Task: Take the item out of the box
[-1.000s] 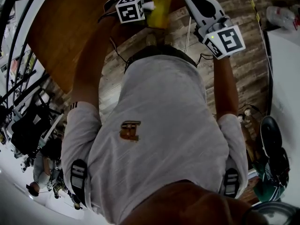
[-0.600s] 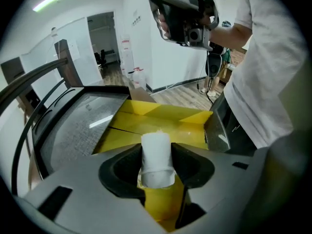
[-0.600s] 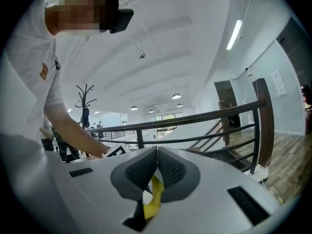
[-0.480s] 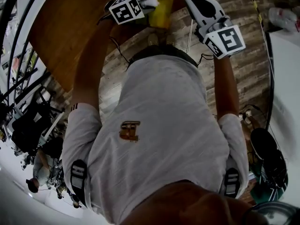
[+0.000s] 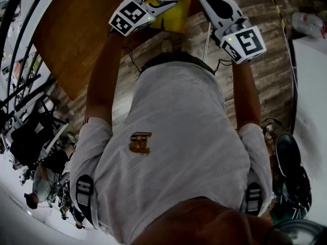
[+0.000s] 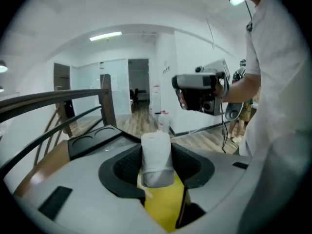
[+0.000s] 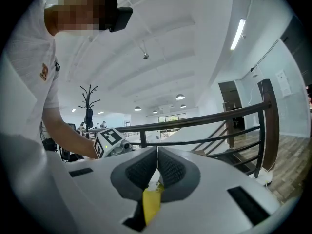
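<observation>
The left gripper (image 6: 157,164) has its fingers clenched on a white item (image 6: 156,147). It stands upright between the dark pads, its lower part grey. Right below it is a yellow box (image 6: 164,206). The item's bottom meets the box's top. Whether its end sits inside the box cannot be told.

The right gripper (image 7: 157,165) has its fingers pressed together, pinching a thin yellow edge of the box low between the pads. Their tips meet above it.

In the head view both grippers are held out in front of the person (image 5: 173,152). The box hangs between them, the left gripper at its left and the right gripper at its right. The two stand near each other, each showing in the other's view.

A wooden counter (image 5: 66,34) lies ahead and to the person's left. The box shows at the counter's near edge, and whether it rests there cannot be told. A plank floor (image 5: 265,70) runs under the right arm. A dark railing (image 7: 219,117) crosses behind the right gripper's fingers.
</observation>
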Demonstrator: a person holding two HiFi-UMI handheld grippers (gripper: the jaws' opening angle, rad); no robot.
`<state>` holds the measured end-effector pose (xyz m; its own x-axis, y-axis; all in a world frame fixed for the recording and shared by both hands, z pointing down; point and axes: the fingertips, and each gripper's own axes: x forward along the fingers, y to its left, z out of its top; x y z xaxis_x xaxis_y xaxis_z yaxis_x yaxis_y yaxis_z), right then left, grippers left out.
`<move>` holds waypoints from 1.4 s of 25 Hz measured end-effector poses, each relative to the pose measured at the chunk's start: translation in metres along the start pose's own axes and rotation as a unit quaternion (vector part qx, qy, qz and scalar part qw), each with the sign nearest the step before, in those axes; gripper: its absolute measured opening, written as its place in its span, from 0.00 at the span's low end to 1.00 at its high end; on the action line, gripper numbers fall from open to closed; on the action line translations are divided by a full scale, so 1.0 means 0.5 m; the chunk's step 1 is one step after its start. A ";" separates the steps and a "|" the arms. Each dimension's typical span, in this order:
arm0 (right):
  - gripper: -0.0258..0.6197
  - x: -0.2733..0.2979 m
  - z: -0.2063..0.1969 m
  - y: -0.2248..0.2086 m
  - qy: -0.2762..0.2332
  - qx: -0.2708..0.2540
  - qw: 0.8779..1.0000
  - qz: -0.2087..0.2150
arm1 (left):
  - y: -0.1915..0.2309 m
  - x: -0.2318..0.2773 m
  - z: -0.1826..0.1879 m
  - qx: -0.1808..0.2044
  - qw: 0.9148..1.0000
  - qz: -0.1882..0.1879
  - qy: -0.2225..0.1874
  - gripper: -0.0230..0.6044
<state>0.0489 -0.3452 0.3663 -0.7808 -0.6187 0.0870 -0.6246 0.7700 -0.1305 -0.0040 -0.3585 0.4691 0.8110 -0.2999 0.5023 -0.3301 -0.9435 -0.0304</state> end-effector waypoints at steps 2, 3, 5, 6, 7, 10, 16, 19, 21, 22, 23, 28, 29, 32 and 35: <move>0.09 0.002 0.006 0.005 -0.002 -0.002 1.000 0.003 | 0.004 -0.021 0.041 -0.016 0.999 0.019 -0.040 0.36; 0.09 0.003 0.009 0.007 -0.003 -0.003 1.000 0.004 | 0.006 -0.031 0.058 -0.019 0.998 0.028 -0.057 0.37; 0.09 0.005 0.018 0.011 -0.007 -0.003 1.000 0.006 | 0.012 -0.050 0.090 -0.019 0.995 0.046 -0.089 0.36; 0.09 0.006 0.022 0.013 -0.008 -0.003 1.000 0.008 | 0.014 -0.060 0.104 -0.019 0.993 0.053 -0.103 0.36; 0.09 0.007 0.026 0.015 -0.010 -0.004 1.000 0.009 | 0.015 -0.070 0.117 -0.021 0.991 0.060 -0.115 0.36; 0.09 0.003 0.041 0.023 -0.017 -0.007 1.000 0.013 | 0.016 -0.100 0.158 -0.027 0.984 0.082 -0.157 0.36; 0.09 -0.002 0.079 0.039 -0.039 -0.006 0.999 0.022 | 0.011 -0.155 0.235 -0.056 0.962 0.111 -0.241 0.36; 0.09 -0.002 0.097 0.051 -0.051 -0.001 0.998 0.027 | 0.003 -0.177 0.262 -0.056 0.955 0.125 -0.264 0.36; 0.09 -0.002 0.108 0.061 -0.058 0.002 0.998 0.032 | -0.004 -0.191 0.277 -0.054 0.950 0.133 -0.279 0.36; 0.09 -0.003 0.113 0.066 -0.062 0.004 0.997 0.034 | -0.009 -0.197 0.284 -0.053 0.947 0.136 -0.286 0.36; 0.09 -0.005 0.118 0.071 -0.066 0.006 0.997 0.036 | -0.014 -0.203 0.290 -0.053 0.945 0.138 -0.292 0.36; 0.09 -0.012 0.131 0.095 -0.080 0.006 0.996 0.042 | -0.034 -0.227 0.309 -0.049 0.936 0.145 -0.317 0.36; 0.09 -0.012 0.134 0.099 -0.082 0.007 0.996 0.042 | -0.036 -0.232 0.312 -0.049 0.934 0.146 -0.321 0.36; 0.09 -0.012 0.138 0.107 -0.089 0.010 0.995 0.045 | -0.035 -0.247 0.318 -0.050 0.930 0.149 -0.333 0.36; 0.09 -0.014 0.140 0.113 -0.094 0.008 0.994 0.046 | -0.040 -0.254 0.325 -0.049 0.927 0.149 -0.340 0.36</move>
<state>0.0203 -0.3084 0.2889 -0.8171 -0.5655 -0.1120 -0.5496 0.8228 -0.1447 -0.0216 -0.3244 0.2654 0.7827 -0.5961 -0.1789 -0.6037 -0.7971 0.0146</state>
